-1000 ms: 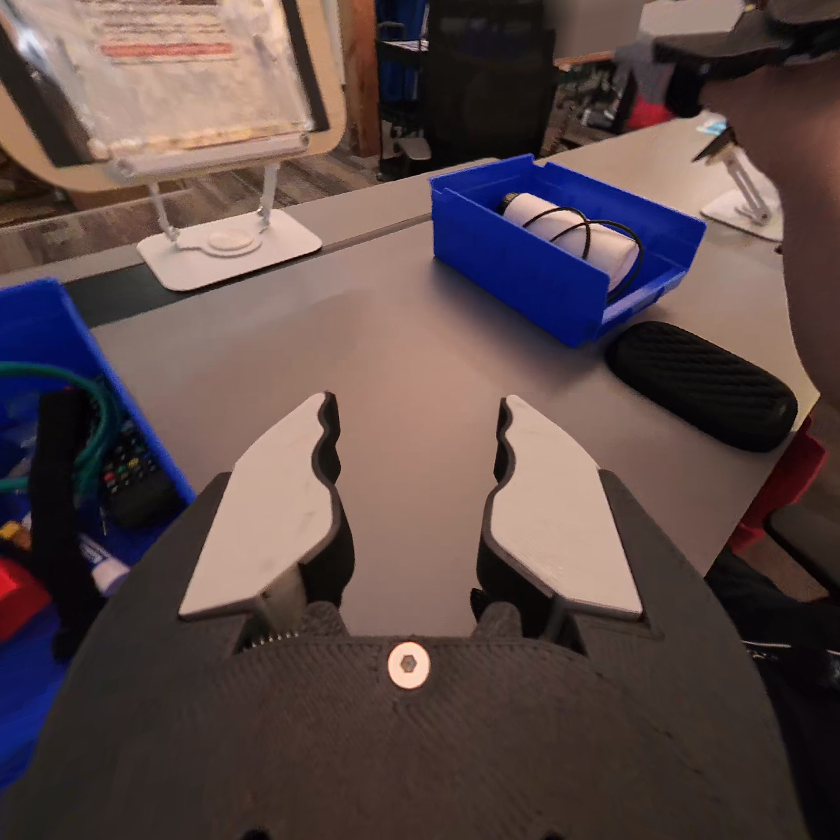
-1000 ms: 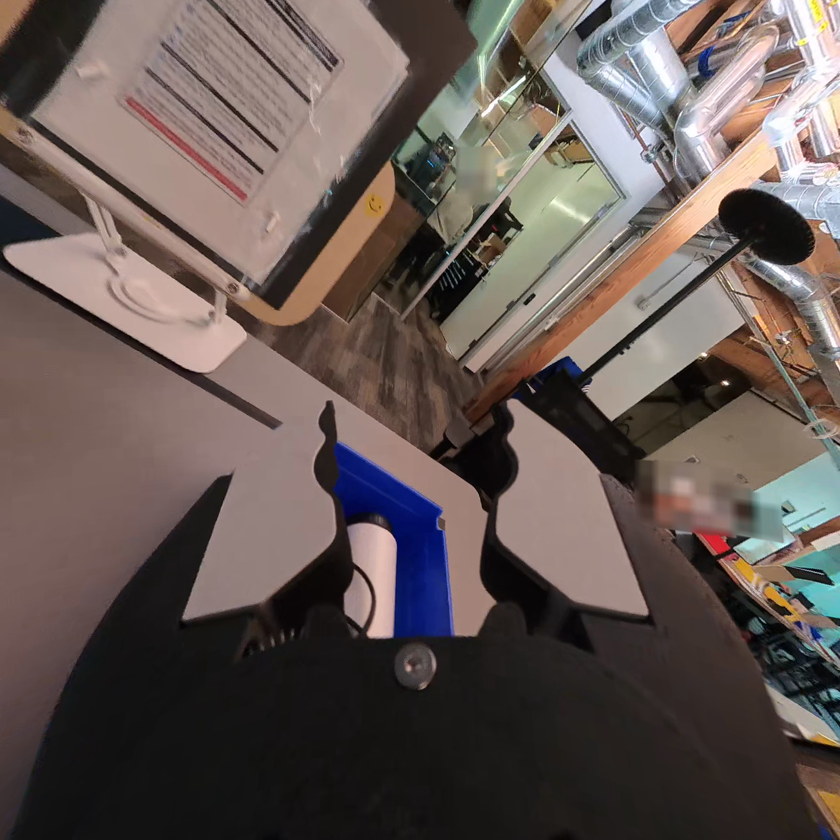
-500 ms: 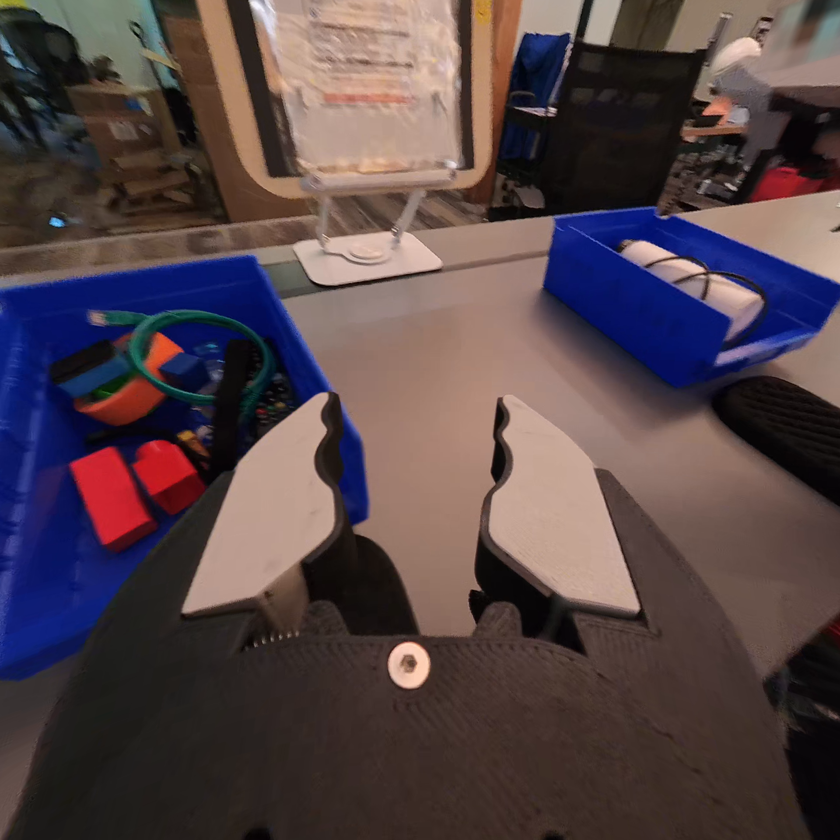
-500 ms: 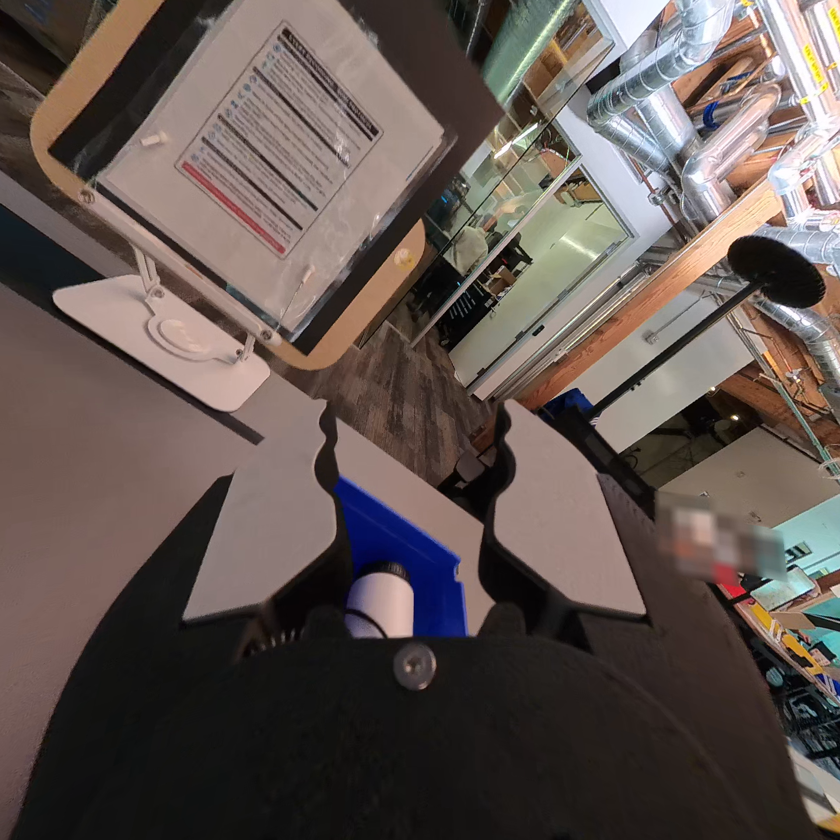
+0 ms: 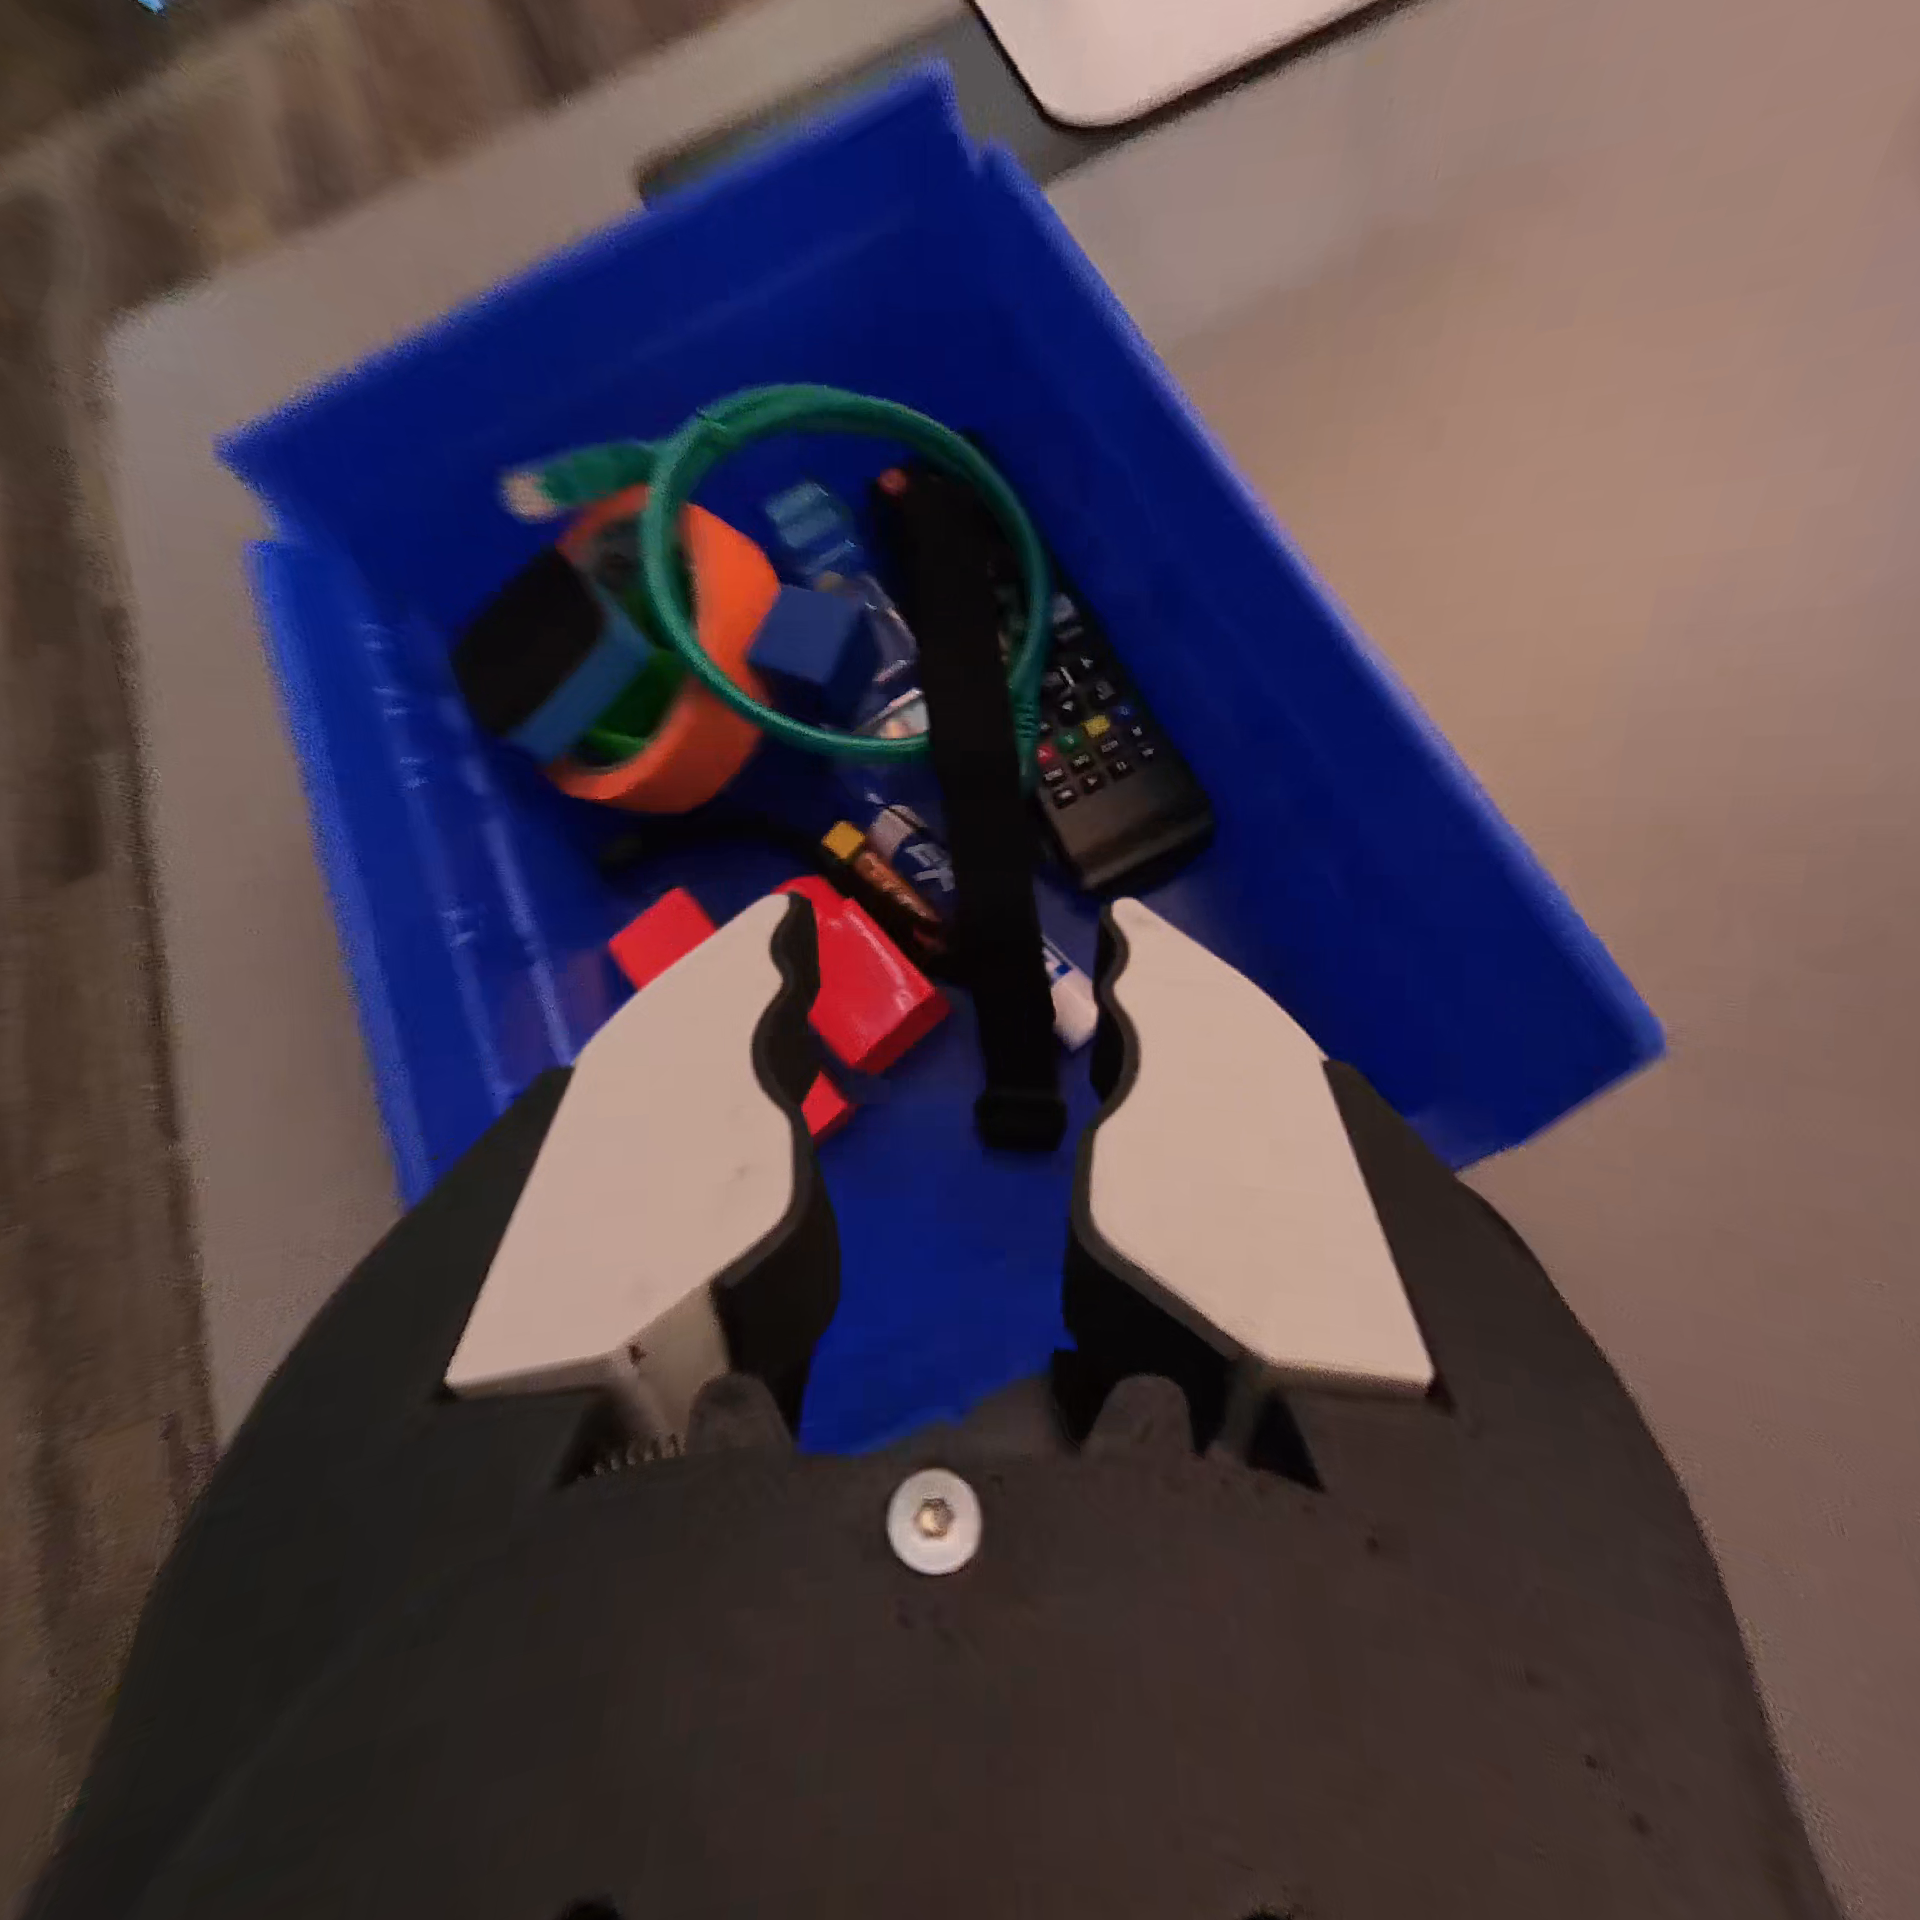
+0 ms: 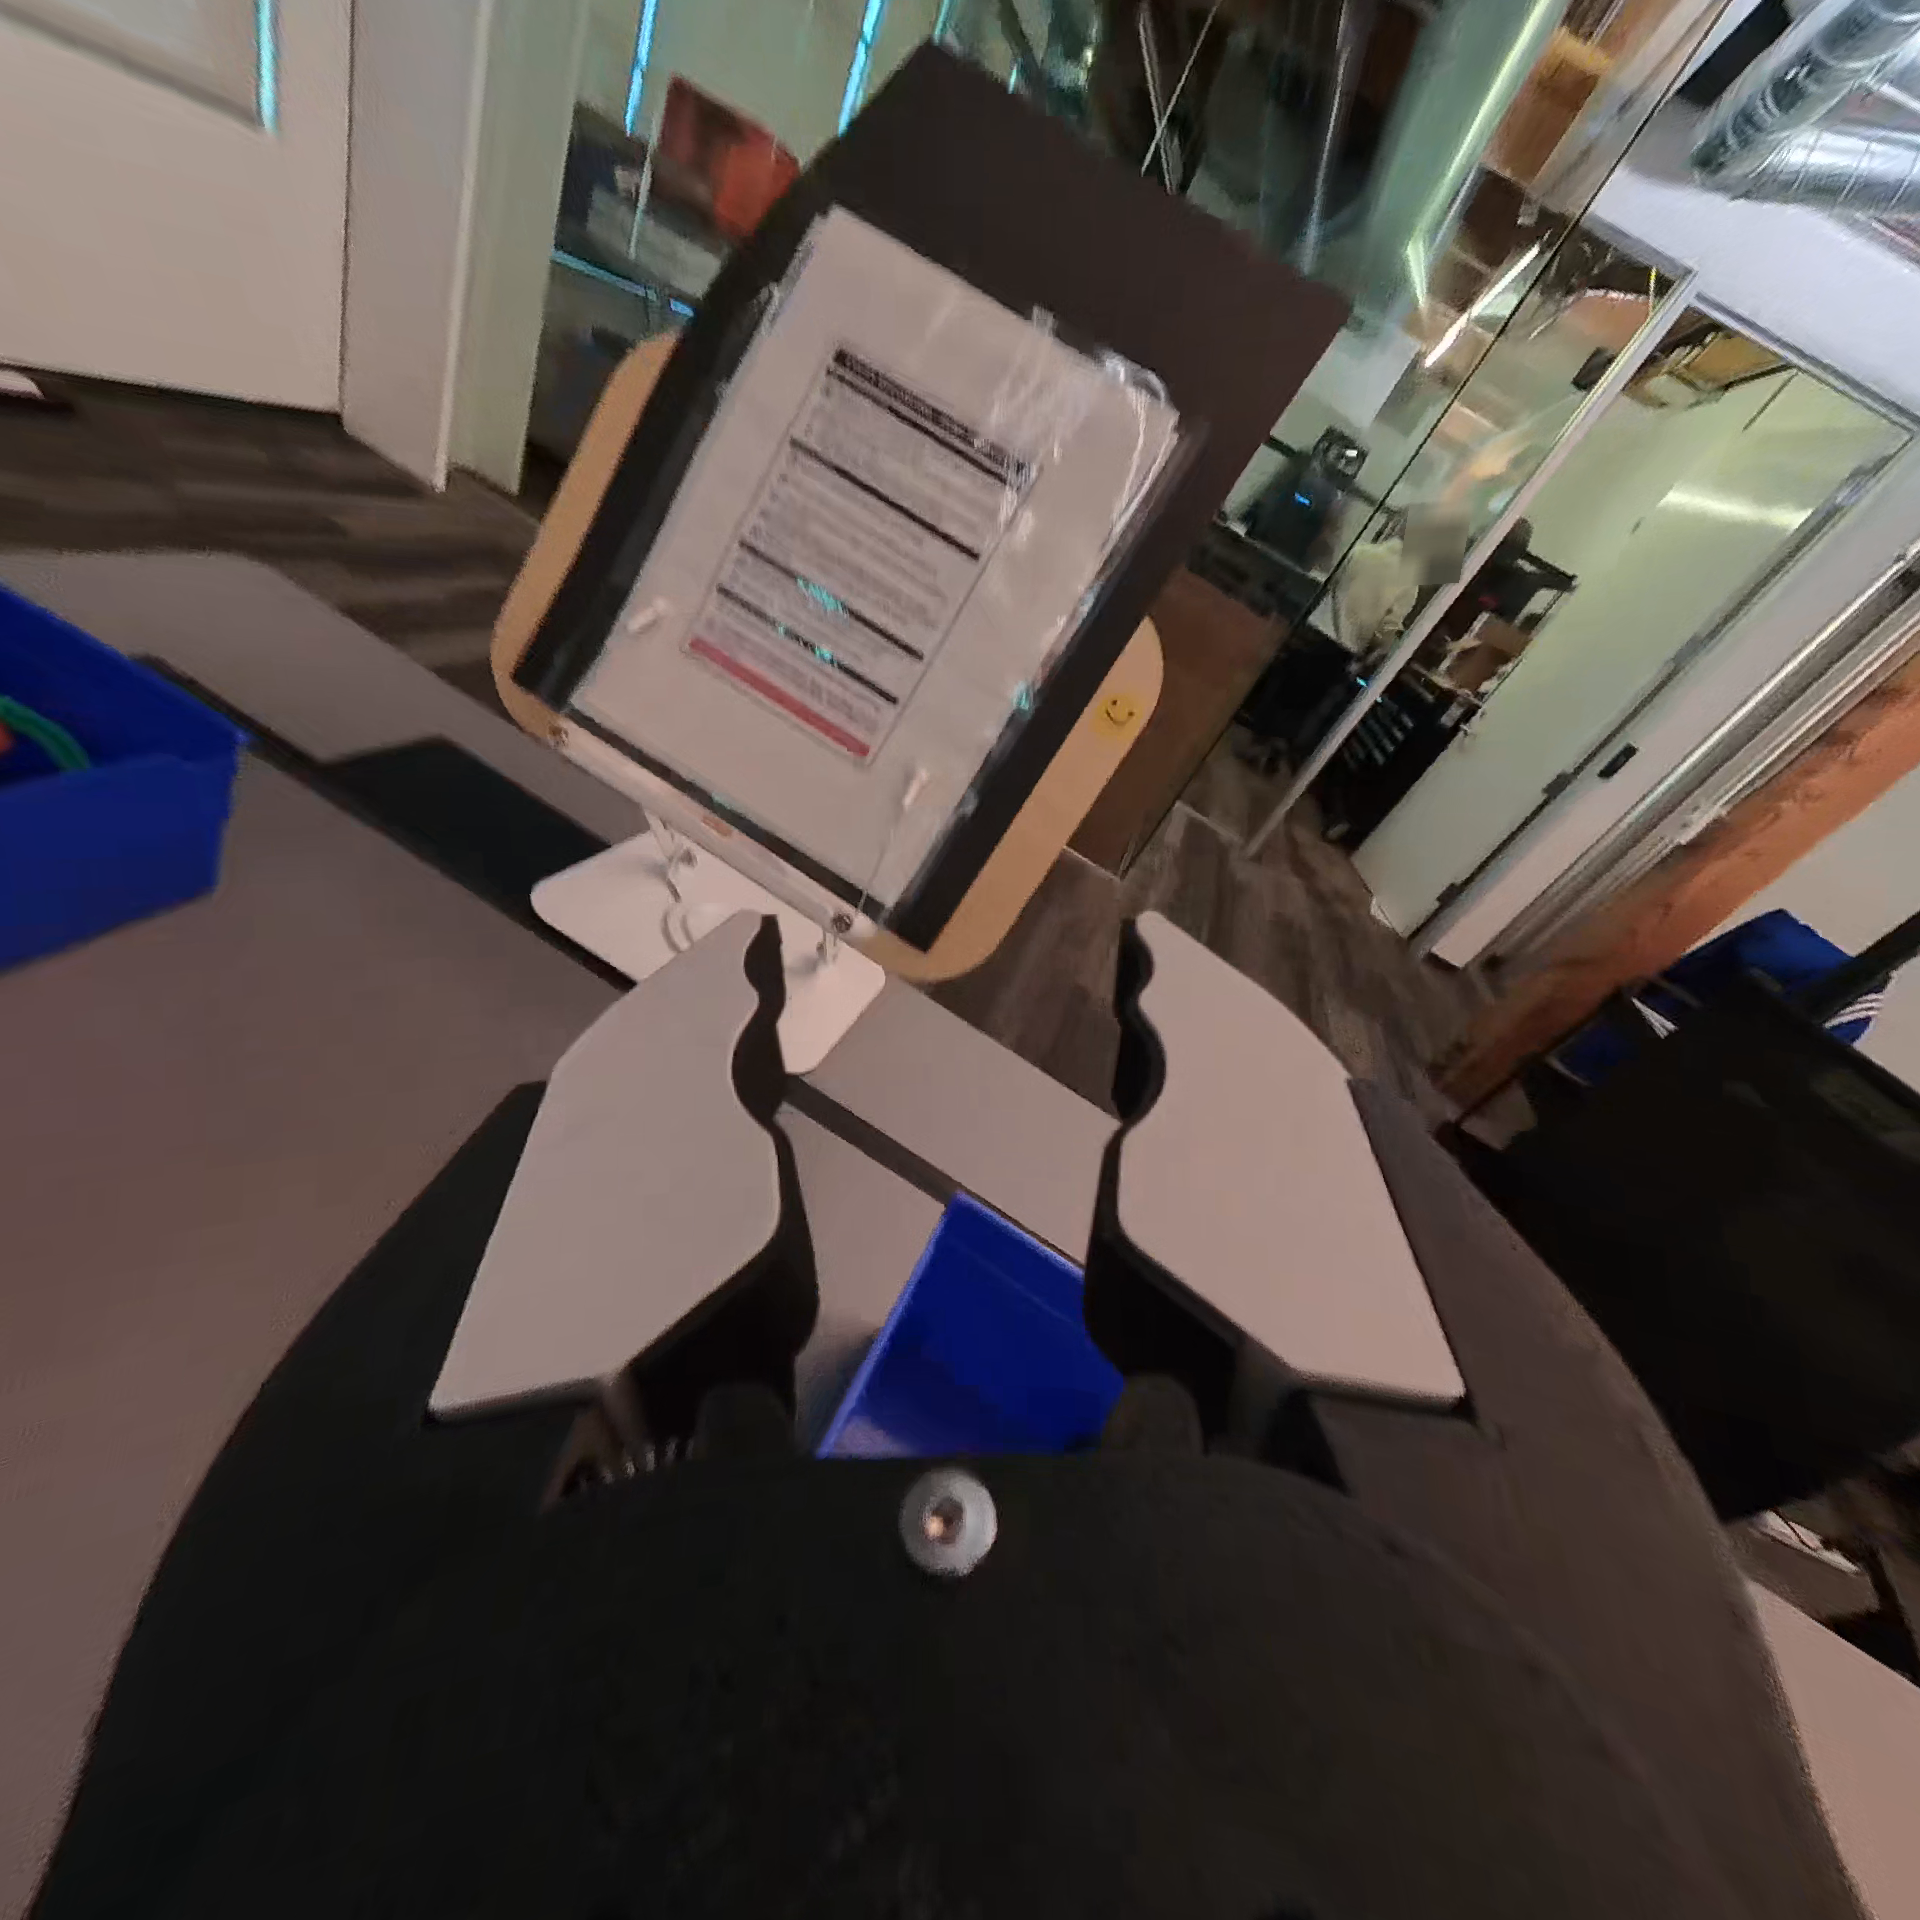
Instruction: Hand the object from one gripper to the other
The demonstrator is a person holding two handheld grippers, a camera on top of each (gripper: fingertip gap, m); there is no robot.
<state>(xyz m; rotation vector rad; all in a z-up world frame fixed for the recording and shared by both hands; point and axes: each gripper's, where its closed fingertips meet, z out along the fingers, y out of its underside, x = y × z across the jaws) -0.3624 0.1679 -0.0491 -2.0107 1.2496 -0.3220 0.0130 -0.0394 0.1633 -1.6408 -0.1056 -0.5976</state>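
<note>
Now, left gripper (image 5: 945, 925): released, empty, over blue bin (image 5: 1299, 665); black strap (image 5: 977, 790) at 12 o'clock
Right gripper (image 6: 940, 940): released, empty

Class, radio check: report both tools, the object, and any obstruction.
Left tool open, empty, over cluttered blue bin. Right tool open, empty, facing sign stand. No object picked yet. Black strap lies across bin items.

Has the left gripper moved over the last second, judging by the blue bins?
Yes. The left gripper, open and empty, has swung left and tipped down: it now hangs over the cluttered blue bin, which earlier sat at the view's left edge.
</note>
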